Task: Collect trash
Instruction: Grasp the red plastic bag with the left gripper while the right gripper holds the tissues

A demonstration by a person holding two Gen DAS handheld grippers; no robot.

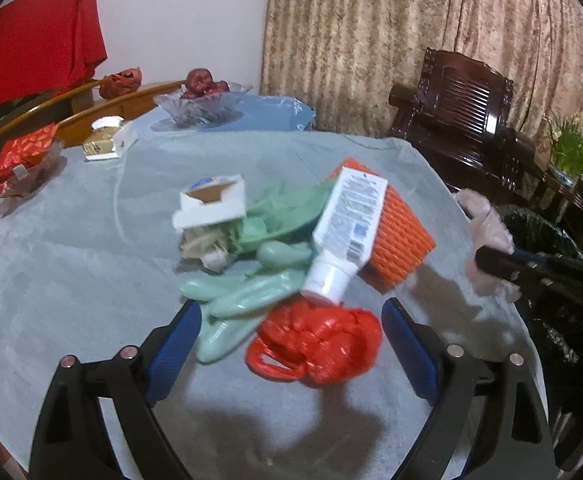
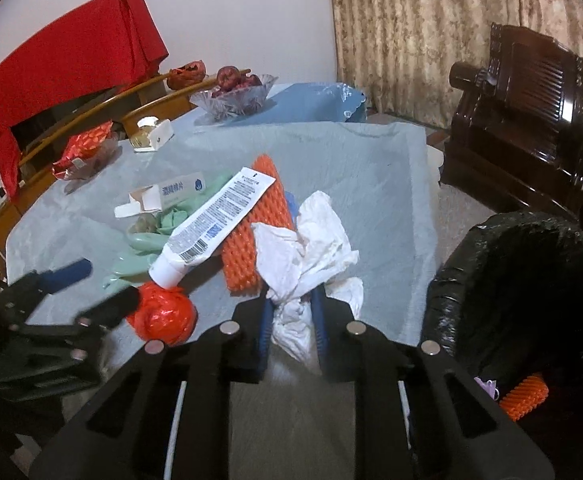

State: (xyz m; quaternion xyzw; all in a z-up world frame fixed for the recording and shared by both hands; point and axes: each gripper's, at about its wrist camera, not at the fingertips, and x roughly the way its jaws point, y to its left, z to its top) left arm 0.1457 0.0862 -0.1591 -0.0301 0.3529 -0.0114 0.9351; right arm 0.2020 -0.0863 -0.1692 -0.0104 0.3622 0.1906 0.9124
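Right gripper [image 2: 291, 312]: blue pads clenched on a crumpled white tissue [image 2: 307, 248], which is lifted above the table edge. Just to its right stands a bin lined with a black bag [image 2: 471, 264]; an orange foam piece [image 2: 525, 396] lies inside it. Left gripper [image 1: 291, 332]: jaws spread wide, gripping nothing, with a red plastic bag [image 1: 319, 344] on the table between the fingers. Remaining trash sits in one pile on the pale blue tablecloth [image 1: 71, 260]: a white tube [image 1: 347, 228] leaning on an orange foam net [image 1: 399, 232], green gloves [image 1: 247, 292] beneath, and a torn white carton [image 1: 211, 200] behind. A glass fruit bowl [image 1: 203, 104] stands well apart at the far side.
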